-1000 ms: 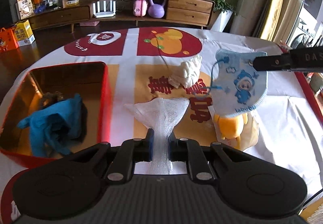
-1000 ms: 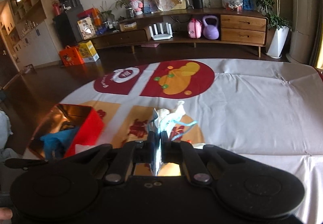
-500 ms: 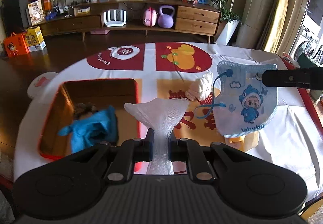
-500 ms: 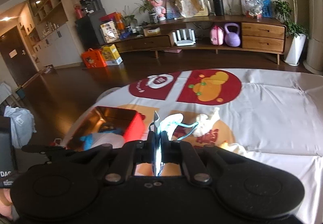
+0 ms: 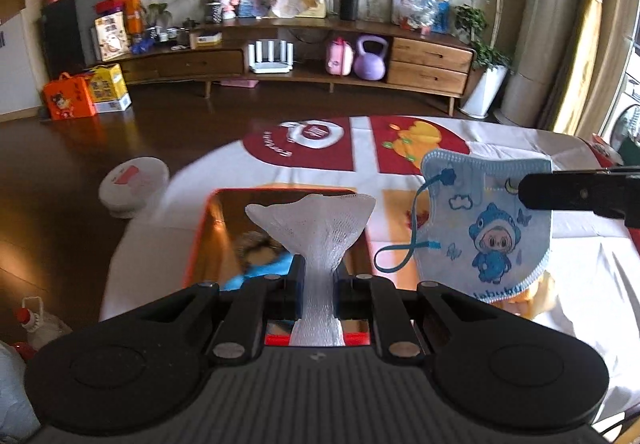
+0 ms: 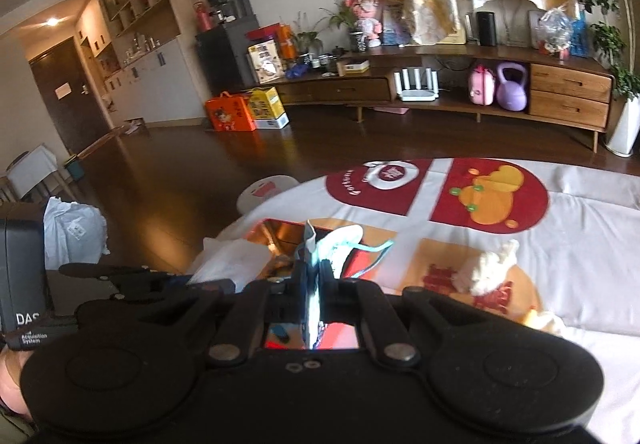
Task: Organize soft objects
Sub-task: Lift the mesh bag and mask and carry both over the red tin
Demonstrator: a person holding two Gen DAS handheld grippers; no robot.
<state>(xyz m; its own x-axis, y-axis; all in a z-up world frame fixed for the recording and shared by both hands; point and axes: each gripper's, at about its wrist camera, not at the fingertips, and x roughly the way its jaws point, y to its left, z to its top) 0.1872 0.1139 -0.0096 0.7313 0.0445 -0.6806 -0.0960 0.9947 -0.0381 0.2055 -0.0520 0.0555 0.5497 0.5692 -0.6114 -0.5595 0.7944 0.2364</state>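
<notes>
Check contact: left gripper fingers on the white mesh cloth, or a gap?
Touching. The left wrist view shows the left gripper shut on the white mesh cloth: both fingers press its narrow waist, and the cloth flares out above them.

Left claw (image 5: 319, 286) is clamped tight on a white mesh cloth (image 5: 316, 228), fingers level, pointing forward. Right claw (image 6: 314, 290) pinches a child's face mask (image 5: 486, 228) by its edge, reaching in from the right, held aloft.

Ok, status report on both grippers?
Left gripper shut on white mesh. Right gripper shut on blue mask. Both above red box.
</notes>
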